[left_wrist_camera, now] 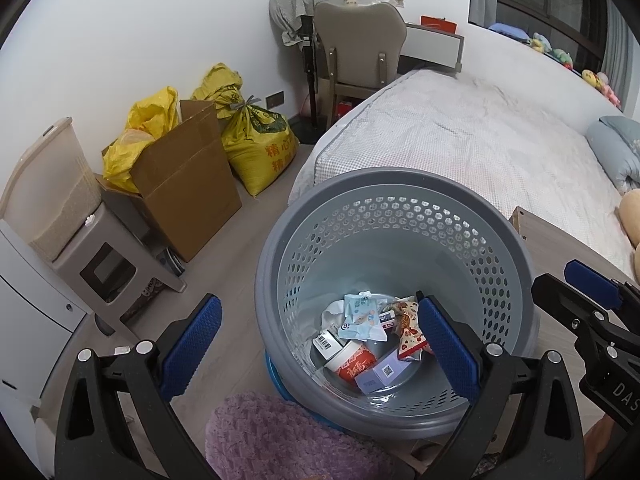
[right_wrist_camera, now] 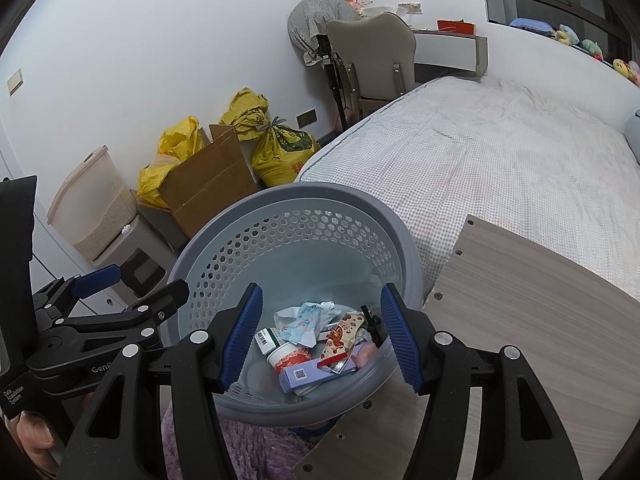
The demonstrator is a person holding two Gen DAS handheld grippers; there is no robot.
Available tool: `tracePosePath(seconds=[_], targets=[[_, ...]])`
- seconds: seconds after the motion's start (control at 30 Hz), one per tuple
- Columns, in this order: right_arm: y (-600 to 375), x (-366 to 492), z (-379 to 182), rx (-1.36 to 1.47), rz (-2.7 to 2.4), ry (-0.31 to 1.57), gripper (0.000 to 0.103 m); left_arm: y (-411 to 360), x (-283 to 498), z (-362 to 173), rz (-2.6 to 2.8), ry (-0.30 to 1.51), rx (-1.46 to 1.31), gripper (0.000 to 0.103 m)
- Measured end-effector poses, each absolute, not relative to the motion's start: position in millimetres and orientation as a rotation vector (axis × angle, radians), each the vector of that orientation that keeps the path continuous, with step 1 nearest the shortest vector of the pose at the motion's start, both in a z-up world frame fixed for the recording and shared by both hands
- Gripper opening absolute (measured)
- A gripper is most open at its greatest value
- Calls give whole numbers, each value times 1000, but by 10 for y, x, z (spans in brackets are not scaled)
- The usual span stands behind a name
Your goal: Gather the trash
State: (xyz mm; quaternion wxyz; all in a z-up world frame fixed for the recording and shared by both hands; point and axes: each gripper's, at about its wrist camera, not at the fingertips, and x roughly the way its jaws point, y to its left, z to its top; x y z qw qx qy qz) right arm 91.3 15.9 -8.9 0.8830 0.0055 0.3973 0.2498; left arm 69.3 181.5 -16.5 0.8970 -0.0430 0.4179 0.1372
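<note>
Both tongs hang over a round grey plastic bin (left_wrist_camera: pixel 394 184) with a smooth thick rim and hexagonal holes punched through its upper wall. The left tongs (left_wrist_camera: pixel 320 346) stand wide open, blue ribbed pads far apart and nothing between them; one pad sits outside the bin's left wall, the other above its inside. The right tongs (right_wrist_camera: pixel 322 336) are also spread open and empty, both pads framing the bin's mouth from above.

The trash (right_wrist_camera: pixel 310 344) lies at the bin's bottom, straight ahead of and below both tongs: a crumpled pale-blue wrapper (left_wrist_camera: pixel 360 316), a glossy red-and-white snack packet (left_wrist_camera: pixel 408 332), a small round cup (right_wrist_camera: pixel 290 354) with red print, a flat lilac box (right_wrist_camera: pixel 308 376) with a QR code, and a white carton (left_wrist_camera: pixel 328 342) with a barcode.

Below the left tongs, near the bottom edge, is a fuzzy purple rug (left_wrist_camera: pixel 288 436). To the right of the right tongs lies a flat wood-grain board (right_wrist_camera: pixel 532 320) with screw holes. Beyond the bin stretches a bed (right_wrist_camera: pixel 500 152) in a fine checked sheet. Left of it stand a brown cardboard box (left_wrist_camera: pixel 188 184) and crinkled yellow woven sacks (left_wrist_camera: pixel 260 140).
</note>
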Motion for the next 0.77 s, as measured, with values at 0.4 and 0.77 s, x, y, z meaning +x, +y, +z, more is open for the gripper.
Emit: tracePosePath(seconds=[0.4, 0.77], targets=[[174, 900, -75, 8, 524, 825, 59, 1792, 699, -159, 283, 861, -89, 97], [177, 898, -76, 7, 524, 825, 59, 1771, 705, -136, 283, 858, -86, 97]])
